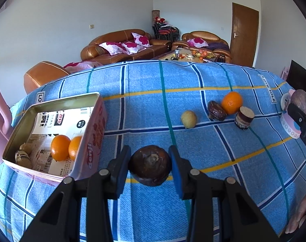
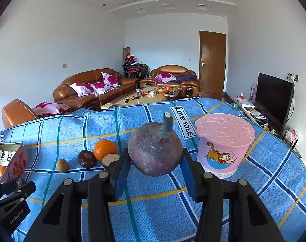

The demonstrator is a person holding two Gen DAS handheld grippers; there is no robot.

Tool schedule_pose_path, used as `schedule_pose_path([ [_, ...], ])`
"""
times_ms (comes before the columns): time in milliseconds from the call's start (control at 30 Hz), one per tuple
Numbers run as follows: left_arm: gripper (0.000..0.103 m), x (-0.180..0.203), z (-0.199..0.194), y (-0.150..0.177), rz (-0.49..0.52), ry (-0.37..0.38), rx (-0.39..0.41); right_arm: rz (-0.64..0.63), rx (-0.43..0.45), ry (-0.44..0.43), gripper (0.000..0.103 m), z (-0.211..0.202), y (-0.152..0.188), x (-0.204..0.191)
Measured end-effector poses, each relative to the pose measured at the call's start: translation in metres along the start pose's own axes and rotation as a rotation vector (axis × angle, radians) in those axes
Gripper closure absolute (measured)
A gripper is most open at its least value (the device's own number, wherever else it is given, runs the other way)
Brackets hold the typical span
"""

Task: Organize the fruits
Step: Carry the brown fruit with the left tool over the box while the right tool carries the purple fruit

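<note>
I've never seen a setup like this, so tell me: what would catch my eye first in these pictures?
Each tool grips a piece of produce above a blue plaid cloth: the left tool a dark brown fruit, the right tool a purple root. A pink tin at the left holds two oranges; a pink tub stands at the right, with loose fruit between.

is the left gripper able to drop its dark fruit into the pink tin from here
Probably yes. The left gripper is shut on the dark fruit, and the open pink tin sits just to its left with no lid. The two oranges inside leave free floor.
</note>
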State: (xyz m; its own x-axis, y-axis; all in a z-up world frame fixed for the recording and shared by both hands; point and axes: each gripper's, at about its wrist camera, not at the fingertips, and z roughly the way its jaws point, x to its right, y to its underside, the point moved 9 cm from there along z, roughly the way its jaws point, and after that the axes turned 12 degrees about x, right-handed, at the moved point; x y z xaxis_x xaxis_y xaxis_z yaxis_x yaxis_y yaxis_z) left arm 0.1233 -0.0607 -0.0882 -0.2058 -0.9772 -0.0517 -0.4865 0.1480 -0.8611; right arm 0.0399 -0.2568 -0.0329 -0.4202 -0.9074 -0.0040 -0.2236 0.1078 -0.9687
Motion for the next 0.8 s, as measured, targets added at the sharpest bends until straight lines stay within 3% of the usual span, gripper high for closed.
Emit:
schedule_pose_path([
  [267,0.063,-0.042,0.005,-0.017,0.000,-0.030,0.025,-0.012,-0.010,-0.035,0.052,-0.006,0.004,-0.022],
  [367,0.063,-0.051,0.008,-0.019,-0.017,0.017,0.021,-0.015,-0.026,-0.059,0.052,-0.006,0.007,-0.039],
  [533,0.063,-0.056,0.005,-0.023,0.017,0.015,0.056,-0.026,-0.024,-0.104,0.052,-0.009,0.008,-0.075],
  [667,0.063,-0.058,0.007,-0.026,-0.017,0.084,0.050,-0.044,-0.010,-0.127,0.052,-0.011,0.007,-0.101],
  [800,0.063,-0.072,0.008,-0.034,-0.022,0.065,0.060,-0.062,0.009,-0.142,0.052,-0.014,0.006,-0.122],
])
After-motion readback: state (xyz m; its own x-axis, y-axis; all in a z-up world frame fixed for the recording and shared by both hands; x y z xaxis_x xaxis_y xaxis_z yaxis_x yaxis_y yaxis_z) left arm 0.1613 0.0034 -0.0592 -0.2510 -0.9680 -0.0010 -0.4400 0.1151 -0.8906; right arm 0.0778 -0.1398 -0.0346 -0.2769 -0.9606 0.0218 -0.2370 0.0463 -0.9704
